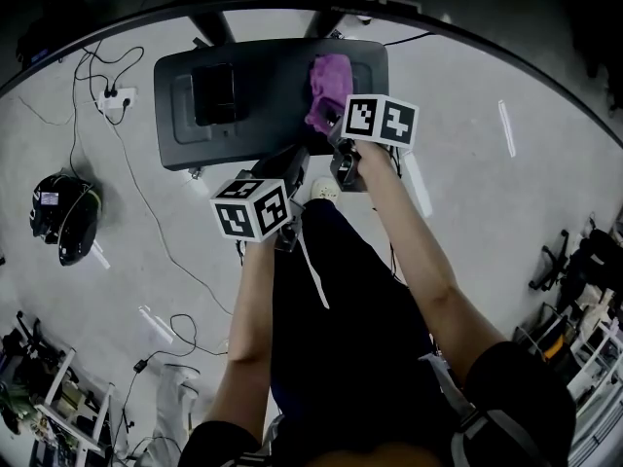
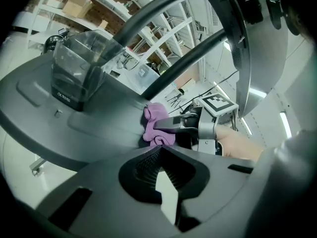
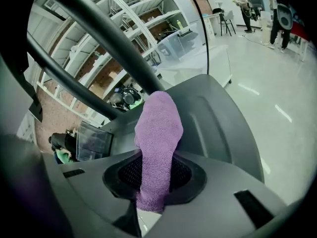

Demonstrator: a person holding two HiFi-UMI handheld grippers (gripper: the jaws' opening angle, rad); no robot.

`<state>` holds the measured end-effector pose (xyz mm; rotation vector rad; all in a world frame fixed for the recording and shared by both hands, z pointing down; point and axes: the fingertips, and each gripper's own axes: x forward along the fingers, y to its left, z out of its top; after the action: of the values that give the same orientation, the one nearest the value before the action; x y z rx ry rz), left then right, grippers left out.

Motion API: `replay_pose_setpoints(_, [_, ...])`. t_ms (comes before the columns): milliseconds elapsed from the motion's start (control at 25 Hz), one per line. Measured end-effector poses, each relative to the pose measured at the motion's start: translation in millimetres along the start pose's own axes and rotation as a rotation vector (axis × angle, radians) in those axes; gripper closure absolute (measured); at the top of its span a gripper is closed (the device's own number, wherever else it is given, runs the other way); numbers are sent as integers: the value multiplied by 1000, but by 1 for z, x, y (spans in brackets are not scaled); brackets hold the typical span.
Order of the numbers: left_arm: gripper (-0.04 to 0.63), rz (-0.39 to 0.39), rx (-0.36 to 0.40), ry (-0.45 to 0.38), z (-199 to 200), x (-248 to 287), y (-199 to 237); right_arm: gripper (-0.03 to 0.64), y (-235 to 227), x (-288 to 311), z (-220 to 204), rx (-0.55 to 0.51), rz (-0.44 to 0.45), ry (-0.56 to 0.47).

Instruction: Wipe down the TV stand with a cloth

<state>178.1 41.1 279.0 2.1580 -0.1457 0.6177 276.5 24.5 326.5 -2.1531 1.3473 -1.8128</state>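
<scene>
The dark grey TV stand base (image 1: pixel 273 115) lies on the pale floor, and a purple cloth (image 1: pixel 329 90) rests on its right part. My right gripper (image 1: pixel 336 132) is shut on the cloth's near end. In the right gripper view the cloth (image 3: pixel 158 133) runs up from between my jaws (image 3: pixel 154 182) onto the stand (image 3: pixel 218 128). My left gripper (image 1: pixel 292 168) hovers at the stand's front edge, left of the right one, shut on nothing. The left gripper view looks past its jaws (image 2: pixel 159 155) to the cloth (image 2: pixel 157 123) on the stand (image 2: pixel 99 133).
A dark box (image 1: pixel 214 93) sits on the stand's left part, seen as a smoky container (image 2: pixel 79 73). Two slanted poles (image 3: pixel 99 43) rise from the stand. A helmet (image 1: pixel 63 217), power strip (image 1: pixel 115 97) and cables lie on the floor at left. The person's shoe (image 1: pixel 324 191) is by the front edge.
</scene>
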Motion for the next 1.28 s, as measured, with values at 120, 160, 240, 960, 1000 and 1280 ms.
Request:
replay_pose_setpoints(120, [588,-2,-4,-5,-4,10,-9,528,-16,-8,4,1,-8,-3])
replay_pose_setpoints(160, [589,-3,-5,-5,-6,14,-12,528,-22,-12,5,2,-9,-3])
replay_pose_setpoints(240, [589,-6,-5,-5,-10,21,-18,528,-33,-18,7,3,-12,-7])
replay_pose_setpoints(960, [589,-27,-8,-4,-28,64,-53,528,-111,-60,24,40,-79,-41])
replay_pose_setpoints(1000, [589,-32,-11,-1,-30,64,-55,528,-114,-62,23,46,-88,-43])
replay_pose_setpoints(1280, [588,-39,-19,5,-32,49,-44,528,-104,-71,14,31,-136,-74])
